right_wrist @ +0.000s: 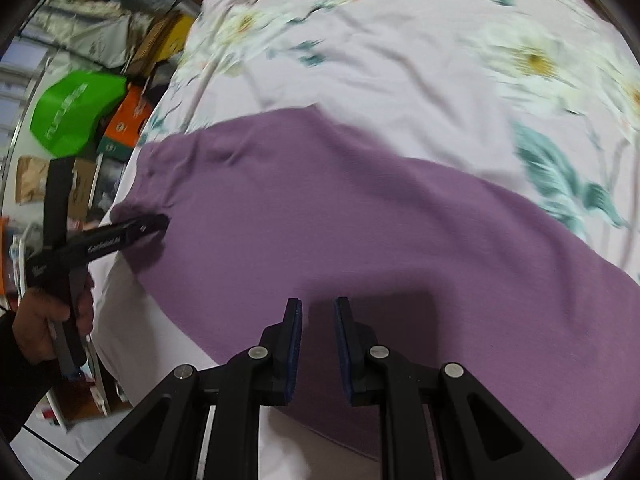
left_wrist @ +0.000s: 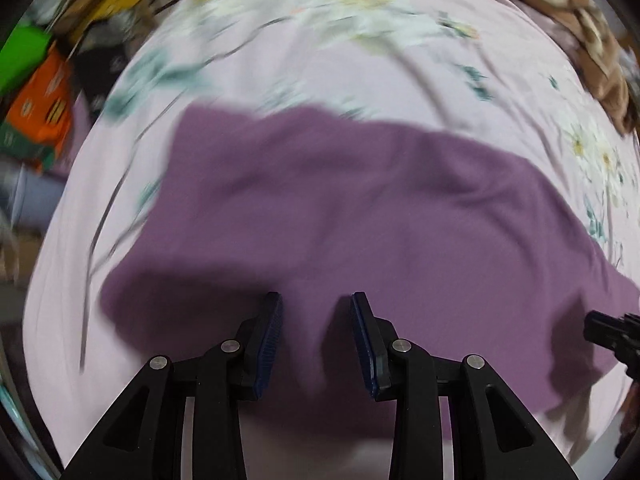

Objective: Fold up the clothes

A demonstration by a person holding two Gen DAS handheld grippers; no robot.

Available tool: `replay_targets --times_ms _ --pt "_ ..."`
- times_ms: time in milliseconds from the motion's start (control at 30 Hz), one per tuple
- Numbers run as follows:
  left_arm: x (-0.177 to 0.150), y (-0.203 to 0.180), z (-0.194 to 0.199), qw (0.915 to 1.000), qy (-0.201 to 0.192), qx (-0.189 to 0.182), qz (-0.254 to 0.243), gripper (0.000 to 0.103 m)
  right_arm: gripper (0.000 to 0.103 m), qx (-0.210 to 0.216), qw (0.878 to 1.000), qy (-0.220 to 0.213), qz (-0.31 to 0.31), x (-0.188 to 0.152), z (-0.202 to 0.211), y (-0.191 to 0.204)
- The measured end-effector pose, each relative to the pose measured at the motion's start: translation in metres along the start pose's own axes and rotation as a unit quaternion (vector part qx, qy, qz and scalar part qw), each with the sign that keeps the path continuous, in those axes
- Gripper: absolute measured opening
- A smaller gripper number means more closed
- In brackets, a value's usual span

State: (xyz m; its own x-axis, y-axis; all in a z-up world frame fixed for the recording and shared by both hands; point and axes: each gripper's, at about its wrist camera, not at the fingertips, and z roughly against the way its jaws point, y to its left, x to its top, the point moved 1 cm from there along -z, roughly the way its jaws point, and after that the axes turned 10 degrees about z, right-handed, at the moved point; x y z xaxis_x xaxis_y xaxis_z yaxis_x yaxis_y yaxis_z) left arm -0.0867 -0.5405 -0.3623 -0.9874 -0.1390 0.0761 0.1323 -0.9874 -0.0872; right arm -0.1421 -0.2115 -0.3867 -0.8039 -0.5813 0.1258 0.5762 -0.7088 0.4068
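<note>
— Where was the garment?
— The purple shirt [left_wrist: 360,208] lay spread on the bed, over a pale pink sheet [left_wrist: 320,52] printed with white flowers. It was wrinkled and ran from the near left edge toward the far right.
— And the grippers?
— The left gripper [left_wrist: 316,320] hung over the shirt's near part, its fingers parted with only cloth seen beneath the gap, nothing pinched. The right gripper [right_wrist: 318,324] stood likewise, released, its narrow gap empty, above the shirt's near edge.
— Anything else?
— In the right view a hand [right_wrist: 44,320] held the left gripper's handle at the left, its tip at the shirt's left corner. Boxes [right_wrist: 124,120] and a green bag [right_wrist: 72,112] sat beyond the bed, far left.
</note>
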Motion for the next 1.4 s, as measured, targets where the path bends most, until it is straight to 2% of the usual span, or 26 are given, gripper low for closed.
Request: replay_targets --times_ms 133,267,367,400,467,600,667,733,867,933,1067,1200,1333,1400 --pt "-0.016 0.016 0.005 0.9997 0.001 -0.018 0.015 0.036 0.018 -0.004 0.999 0.054 0.010 -0.006 -0.030 0.009" --pt "0.020 0.011 0.018 0.9997 -0.005 -0.019 0.016 0.036 0.018 -0.007 0.998 0.059 0.030 -0.009 -0.031 0.018" --pt "0.037 0.036 0.011 0.9991 0.001 -0.028 0.032 0.036 0.018 -0.022 0.998 0.044 0.032 -0.005 -0.024 0.013" --pt "0.032 0.037 0.010 0.9990 0.004 -0.028 0.035 0.036 0.018 -0.027 0.998 0.038 0.031 -0.003 -0.021 0.009" --pt "0.012 0.060 0.037 0.9992 0.003 -0.024 0.031 0.036 0.018 -0.036 0.999 0.014 0.012 0.007 -0.014 -0.006" --pt "0.019 0.043 0.040 0.9998 0.000 -0.020 0.010 0.036 0.018 -0.037 0.998 -0.042 -0.012 0.032 -0.005 -0.033" --pt "0.021 0.033 0.029 0.9999 0.006 -0.014 0.002 0.036 0.018 -0.039 0.997 -0.052 -0.028 0.042 -0.010 -0.050" --pt "0.019 0.031 0.021 0.9999 0.014 -0.007 0.000 0.036 0.007 -0.057 0.995 -0.043 -0.070 0.044 -0.016 -0.078" --pt "0.018 0.028 0.029 1.0000 0.006 -0.005 -0.002 0.036 0.012 -0.066 0.988 -0.085 -0.115 0.030 0.015 -0.100" --pt "0.019 0.022 0.034 0.9999 0.005 -0.011 0.001 0.036 0.012 -0.054 0.988 -0.088 -0.119 0.015 0.024 -0.097" --pt "0.025 -0.014 0.035 0.9994 -0.003 -0.027 -0.021 0.036 0.012 -0.039 0.991 -0.061 -0.111 -0.023 0.024 -0.084" --pt "0.034 -0.080 0.006 0.9978 0.008 -0.047 -0.046 0.036 0.011 -0.035 0.993 -0.009 -0.113 -0.060 0.009 -0.077" --pt "0.018 -0.131 0.005 0.9947 0.014 -0.070 -0.075 0.036 0.011 -0.040 0.994 -0.039 -0.094 -0.083 0.036 -0.070" --pt "0.013 -0.163 -0.006 0.9926 0.022 -0.075 -0.093 0.036 0.012 -0.044 0.994 -0.038 -0.097 -0.098 0.041 -0.077"
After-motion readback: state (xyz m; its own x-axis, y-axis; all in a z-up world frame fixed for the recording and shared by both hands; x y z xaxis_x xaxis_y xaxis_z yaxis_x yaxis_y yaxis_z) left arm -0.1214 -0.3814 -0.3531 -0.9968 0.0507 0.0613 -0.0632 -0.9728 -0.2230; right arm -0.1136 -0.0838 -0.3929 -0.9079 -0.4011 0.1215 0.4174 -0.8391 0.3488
